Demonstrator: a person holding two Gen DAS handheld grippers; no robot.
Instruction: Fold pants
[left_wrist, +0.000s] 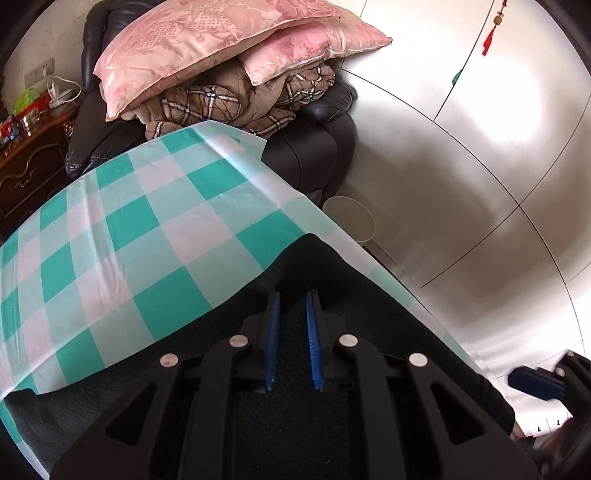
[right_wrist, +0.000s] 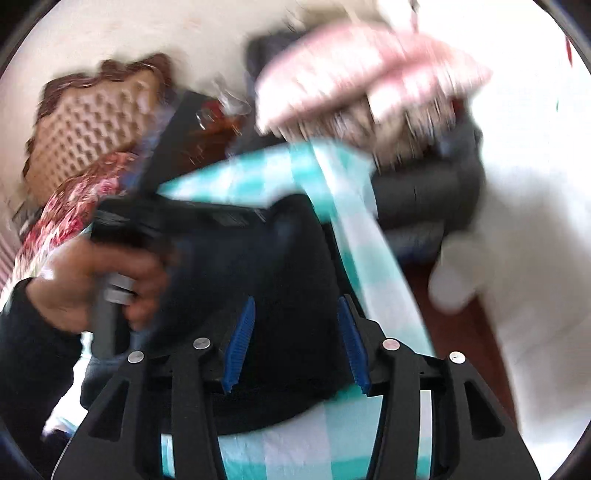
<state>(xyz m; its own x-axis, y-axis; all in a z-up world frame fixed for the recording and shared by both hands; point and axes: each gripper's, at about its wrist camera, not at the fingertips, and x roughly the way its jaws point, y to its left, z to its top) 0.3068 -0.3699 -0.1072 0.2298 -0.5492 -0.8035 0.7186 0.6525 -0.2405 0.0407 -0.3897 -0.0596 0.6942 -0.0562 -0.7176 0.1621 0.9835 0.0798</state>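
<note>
Black pants (left_wrist: 306, 258) lie on a teal-and-white checked tablecloth (left_wrist: 147, 229), near the table's right edge. My left gripper (left_wrist: 293, 295) sits low over them, its blue pads only a narrow gap apart with dark fabric showing in that gap; whether they pinch the cloth is unclear. A blue pad (left_wrist: 535, 382) of the right gripper shows at the lower right. In the blurred right wrist view, my right gripper (right_wrist: 295, 301) hangs over the pants (right_wrist: 288, 251) with its pads wide apart. A hand (right_wrist: 110, 273) holds the left gripper at the left.
Behind the table stands a dark leather armchair (left_wrist: 314, 155) piled with pink pillows (left_wrist: 221, 48) and a plaid blanket (left_wrist: 221, 103). A pale round bin (left_wrist: 351, 221) sits on the glossy tile floor (left_wrist: 480, 166). A carved wooden cabinet (left_wrist: 29, 166) stands at the left.
</note>
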